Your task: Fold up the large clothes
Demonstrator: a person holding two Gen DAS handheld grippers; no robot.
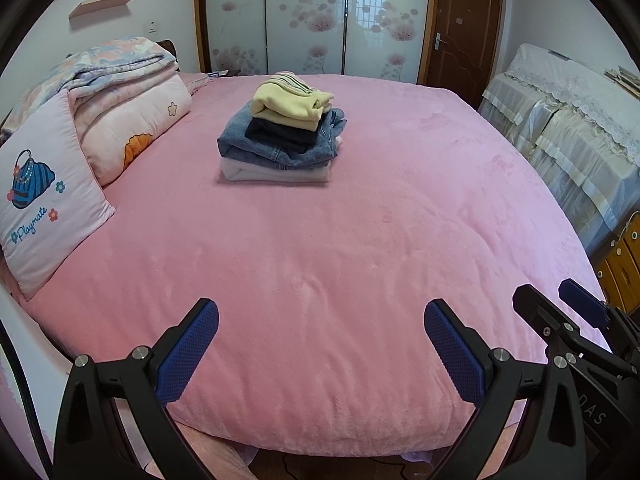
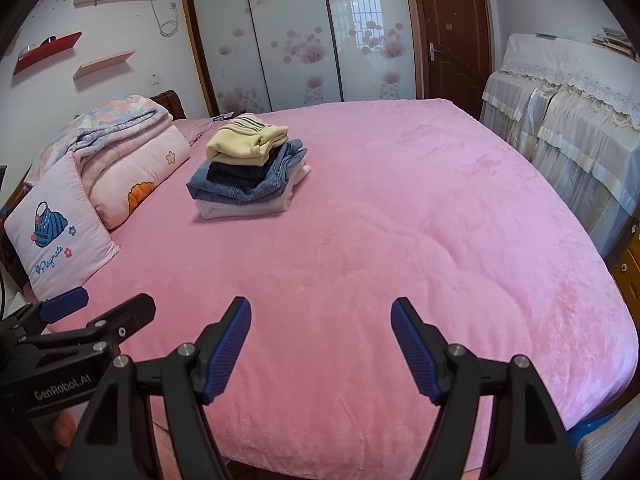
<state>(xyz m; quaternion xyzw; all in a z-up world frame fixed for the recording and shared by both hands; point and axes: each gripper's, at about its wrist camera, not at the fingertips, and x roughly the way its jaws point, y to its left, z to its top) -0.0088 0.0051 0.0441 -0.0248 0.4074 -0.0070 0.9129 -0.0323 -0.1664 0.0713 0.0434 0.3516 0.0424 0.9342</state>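
A stack of folded clothes [image 1: 282,134] lies on the far middle of the pink bed [image 1: 320,280]: a yellow top [image 1: 290,102] above a dark garment, blue jeans [image 1: 276,148] and a white piece at the bottom. The stack also shows in the right wrist view [image 2: 250,170]. My left gripper [image 1: 322,320] is open and empty over the bed's near edge. My right gripper [image 2: 322,320] is open and empty beside it, and shows at the right of the left wrist view [image 1: 556,300]. The left gripper shows at the left of the right wrist view [image 2: 108,308].
A pink "Playmate" pillow [image 1: 44,208] and folded quilts [image 1: 128,100] lie along the bed's left side. Covered furniture [image 1: 572,128] stands to the right. Sliding wardrobe doors [image 1: 308,16] and a brown door [image 1: 460,28] are behind the bed.
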